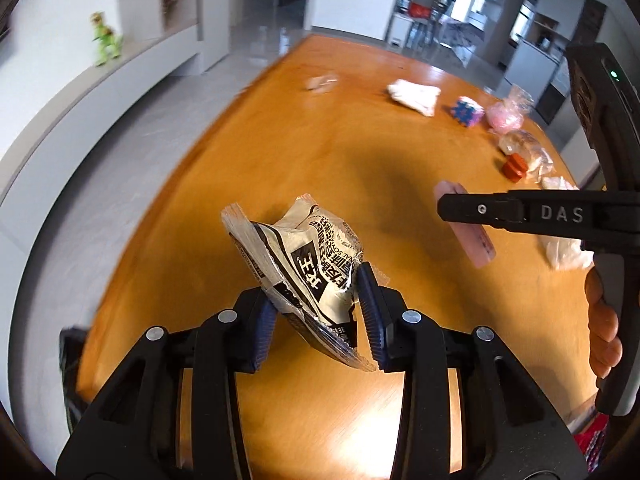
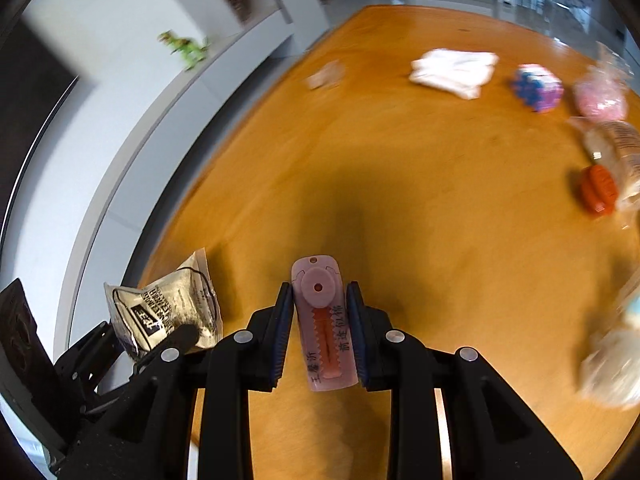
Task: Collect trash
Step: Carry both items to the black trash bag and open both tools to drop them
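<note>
My left gripper (image 1: 318,320) is shut on a crumpled silver-and-black snack wrapper (image 1: 304,256) and holds it above the wooden table (image 1: 320,140). The wrapper also shows at the lower left of the right wrist view (image 2: 168,308). My right gripper (image 2: 320,332) is shut on a flat pink plastic packet with red print (image 2: 324,320), held above the table. In the left wrist view the right gripper (image 1: 444,206) reaches in from the right with the pink packet (image 1: 476,240) in it.
On the far table lie a small pale scrap (image 2: 326,74), a white folded cloth (image 2: 452,68), a blue-and-pink puzzle cube (image 2: 536,86), clear bags with pink and tan contents (image 2: 600,96), an orange-red block (image 2: 598,190) and white crumpled bags (image 2: 612,364). A green toy dinosaur (image 1: 105,42) stands on the ledge.
</note>
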`<action>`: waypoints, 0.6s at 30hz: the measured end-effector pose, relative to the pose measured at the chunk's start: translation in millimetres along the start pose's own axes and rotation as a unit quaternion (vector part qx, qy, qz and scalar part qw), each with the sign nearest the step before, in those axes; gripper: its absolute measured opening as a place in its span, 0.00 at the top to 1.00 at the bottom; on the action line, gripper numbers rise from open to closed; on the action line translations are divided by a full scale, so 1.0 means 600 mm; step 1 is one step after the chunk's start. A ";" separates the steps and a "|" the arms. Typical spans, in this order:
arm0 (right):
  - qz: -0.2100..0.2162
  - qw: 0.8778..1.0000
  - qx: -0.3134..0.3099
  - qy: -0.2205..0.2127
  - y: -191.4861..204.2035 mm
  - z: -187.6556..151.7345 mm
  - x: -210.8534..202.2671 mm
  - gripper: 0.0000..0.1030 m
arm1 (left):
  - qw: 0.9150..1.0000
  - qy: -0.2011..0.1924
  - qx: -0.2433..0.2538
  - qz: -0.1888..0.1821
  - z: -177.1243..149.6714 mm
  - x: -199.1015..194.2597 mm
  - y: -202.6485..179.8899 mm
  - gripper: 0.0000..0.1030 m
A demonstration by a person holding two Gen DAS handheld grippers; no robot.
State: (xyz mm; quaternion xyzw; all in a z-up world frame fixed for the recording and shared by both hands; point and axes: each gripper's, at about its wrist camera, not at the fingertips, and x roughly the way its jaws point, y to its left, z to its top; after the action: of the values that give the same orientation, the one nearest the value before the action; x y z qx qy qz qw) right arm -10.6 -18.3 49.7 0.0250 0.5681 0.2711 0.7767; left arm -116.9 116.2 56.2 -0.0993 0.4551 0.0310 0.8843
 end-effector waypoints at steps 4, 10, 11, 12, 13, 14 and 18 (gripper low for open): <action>0.021 0.999 -0.035 0.009 0.076 -0.035 0.012 0.72 | 0.999 -0.011 -0.036 0.023 -0.063 -0.048 0.068 0.63; 0.062 0.992 -0.104 0.039 0.206 -0.095 0.043 0.72 | 0.994 -0.020 -0.097 0.056 -0.166 -0.112 0.170 0.63; 0.068 0.990 -0.114 0.044 0.225 -0.104 0.047 0.72 | 0.991 -0.020 -0.110 0.067 -0.186 -0.121 0.190 0.63; 0.076 0.988 -0.126 0.050 0.245 -0.111 0.053 0.72 | 0.989 -0.019 -0.121 0.078 -0.203 -0.129 0.209 0.62; 0.082 0.986 -0.137 0.056 0.265 -0.120 0.058 0.72 | 0.987 -0.017 -0.134 0.090 -0.222 -0.138 0.230 0.62; 0.091 0.982 -0.154 0.063 0.294 -0.132 0.065 0.72 | 0.984 -0.016 -0.145 0.101 -0.239 -0.145 0.246 0.62; 0.107 0.970 -0.201 0.079 0.376 -0.160 0.086 0.72 | 0.971 -0.009 -0.200 0.133 -0.301 -0.165 0.318 0.61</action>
State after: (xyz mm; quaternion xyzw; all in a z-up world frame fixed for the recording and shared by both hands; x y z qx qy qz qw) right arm -174.3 171.1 49.1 -0.0922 0.5552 0.4627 0.6849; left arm -346.8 269.6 6.0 -0.2126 0.4411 0.2400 0.8382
